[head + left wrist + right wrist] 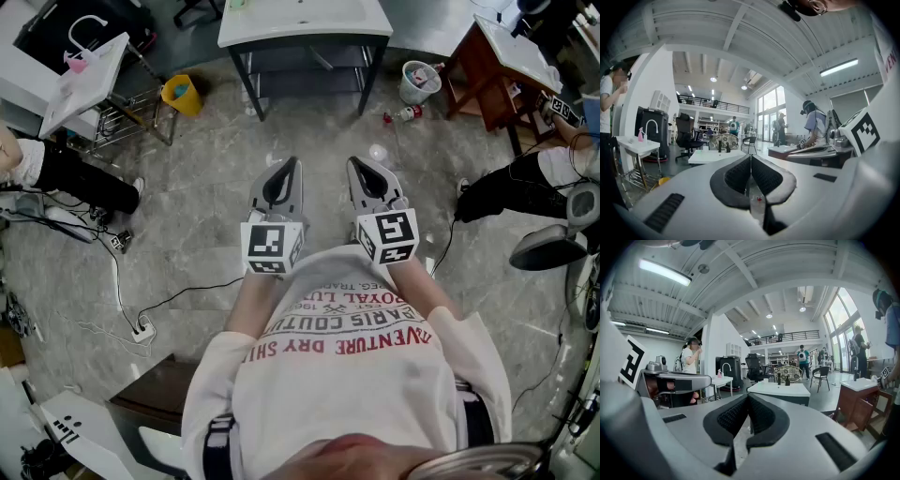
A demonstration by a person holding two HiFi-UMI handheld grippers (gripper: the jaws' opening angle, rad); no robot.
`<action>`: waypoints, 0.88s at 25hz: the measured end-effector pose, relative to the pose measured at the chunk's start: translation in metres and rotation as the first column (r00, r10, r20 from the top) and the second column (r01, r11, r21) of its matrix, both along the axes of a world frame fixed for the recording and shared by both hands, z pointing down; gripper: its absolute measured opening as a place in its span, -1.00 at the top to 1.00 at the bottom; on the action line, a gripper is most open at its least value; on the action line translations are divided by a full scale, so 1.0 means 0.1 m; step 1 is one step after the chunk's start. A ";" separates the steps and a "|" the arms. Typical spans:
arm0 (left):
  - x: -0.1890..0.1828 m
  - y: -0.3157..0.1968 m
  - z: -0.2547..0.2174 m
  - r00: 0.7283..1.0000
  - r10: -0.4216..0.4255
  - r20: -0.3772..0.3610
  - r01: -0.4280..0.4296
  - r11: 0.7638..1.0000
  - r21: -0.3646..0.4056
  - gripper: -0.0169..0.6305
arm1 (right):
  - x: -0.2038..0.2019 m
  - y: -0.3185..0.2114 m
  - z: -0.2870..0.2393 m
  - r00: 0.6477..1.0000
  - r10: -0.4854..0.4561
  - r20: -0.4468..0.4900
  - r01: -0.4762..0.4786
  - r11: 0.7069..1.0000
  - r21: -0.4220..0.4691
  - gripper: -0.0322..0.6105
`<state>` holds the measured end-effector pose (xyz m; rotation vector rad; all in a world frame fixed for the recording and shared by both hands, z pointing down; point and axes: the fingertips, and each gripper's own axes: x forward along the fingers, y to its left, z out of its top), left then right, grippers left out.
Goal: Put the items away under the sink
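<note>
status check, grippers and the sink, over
Left gripper shut, empty; right gripper shut, empty. Sink stand ahead, not reached. Bottle lying on the floor beside it.

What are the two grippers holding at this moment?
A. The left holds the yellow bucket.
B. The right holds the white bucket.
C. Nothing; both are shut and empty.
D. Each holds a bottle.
C: in their own views the left gripper and the right gripper each show jaws closed tip to tip with nothing between them.
</note>
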<state>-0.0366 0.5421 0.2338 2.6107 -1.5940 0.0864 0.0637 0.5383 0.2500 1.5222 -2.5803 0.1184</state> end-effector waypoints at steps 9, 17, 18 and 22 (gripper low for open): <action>0.01 0.01 0.03 1.000 0.003 0.000 -0.003 1.000 -0.003 0.88 | -0.01 0.01 0.01 1.000 -0.001 0.003 0.001 1.000 0.002 0.82; -0.09 -0.04 0.04 1.000 -0.011 -0.003 0.011 1.000 -0.014 0.88 | 0.03 -0.10 0.01 0.997 0.056 0.051 -0.054 0.998 -0.036 0.82; -0.11 -0.07 0.06 1.000 -0.013 -0.007 0.013 1.000 -0.021 0.88 | 0.04 -0.10 0.04 0.997 0.062 0.047 -0.060 0.997 -0.044 0.82; -0.11 -0.22 0.16 1.000 -0.012 -0.022 0.011 0.999 -0.051 0.88 | 0.10 -0.22 0.17 0.997 0.075 0.035 -0.072 0.994 -0.079 0.82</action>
